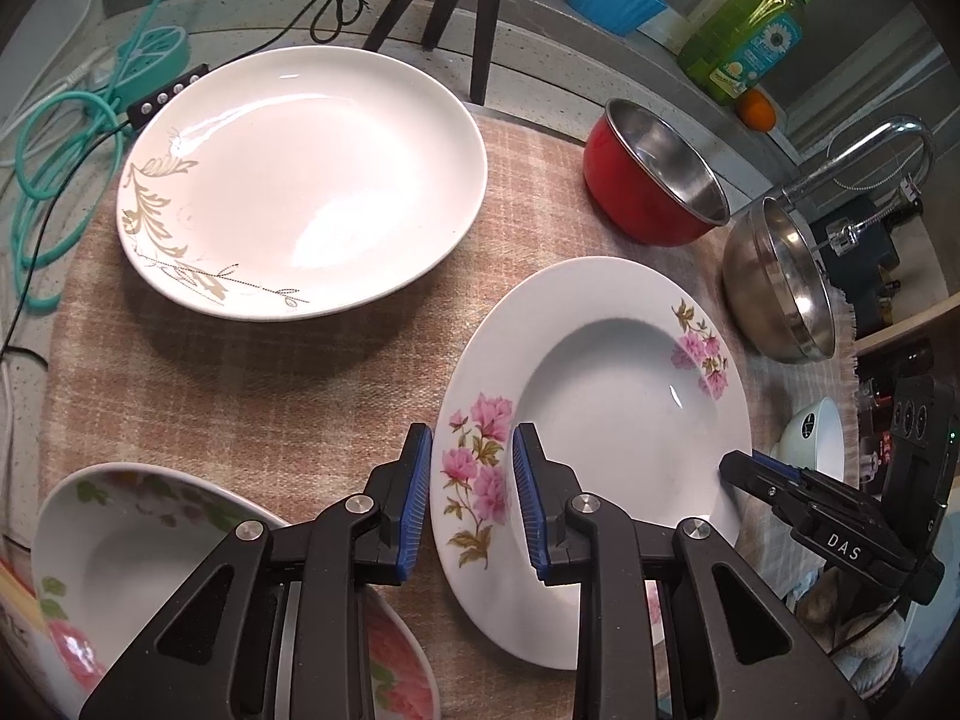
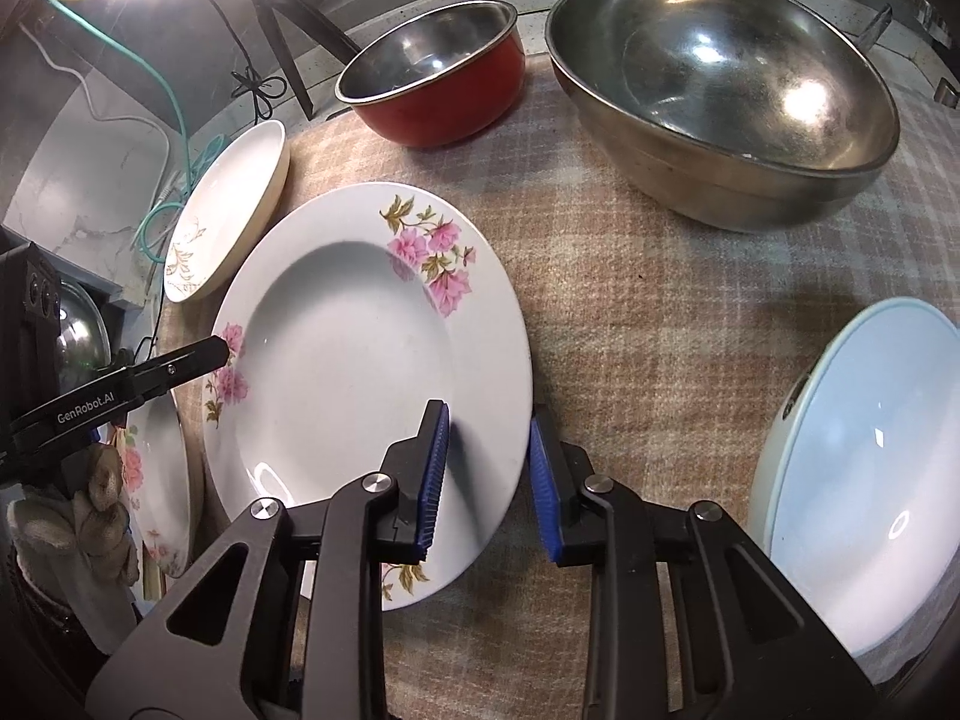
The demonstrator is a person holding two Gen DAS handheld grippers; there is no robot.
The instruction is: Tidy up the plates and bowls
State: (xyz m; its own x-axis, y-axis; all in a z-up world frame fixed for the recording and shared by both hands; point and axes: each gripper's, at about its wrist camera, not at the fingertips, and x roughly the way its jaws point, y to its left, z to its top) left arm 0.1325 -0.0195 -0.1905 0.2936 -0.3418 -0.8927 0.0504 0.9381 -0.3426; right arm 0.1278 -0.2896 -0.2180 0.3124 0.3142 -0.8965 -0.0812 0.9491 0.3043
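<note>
Meanwhile both grippers straddle opposite edges of the same pink-flowered plate [image 1: 606, 420], which lies flat on the checked cloth [image 1: 240, 372] covering the counter. The left gripper [image 1: 471, 498] has its jaws narrow and set either side of the plate's left rim, one blue pad over the cloth and the other over the plate's flowered border; a gap shows between pads and rim, so nothing is clamped. The right gripper [image 2: 489, 474] stands the same way at the plate's right rim, one pad above the plate's inside and the other above the cloth just outside, jaws narrow and not pressing the rim.

Toward the cloth's far left corner sits a large white plate with a gold leaf pattern [image 1: 300, 180], well apart from the flowered one. At the far right edge of the cloth stand a red bowl with a steel inside [image 1: 654, 180] and, just beside it, a larger steel bowl [image 2: 726, 90]. Near the right edge, close to the right gripper, lies a pale blue bowl [image 2: 870, 468]. At the near left corner a dish with pink and green flowers [image 1: 120, 540] lies partly under the left gripper's frame. Behind the cloth, a green soap bottle [image 1: 750, 30] stands by the tap [image 1: 876, 138].
</note>
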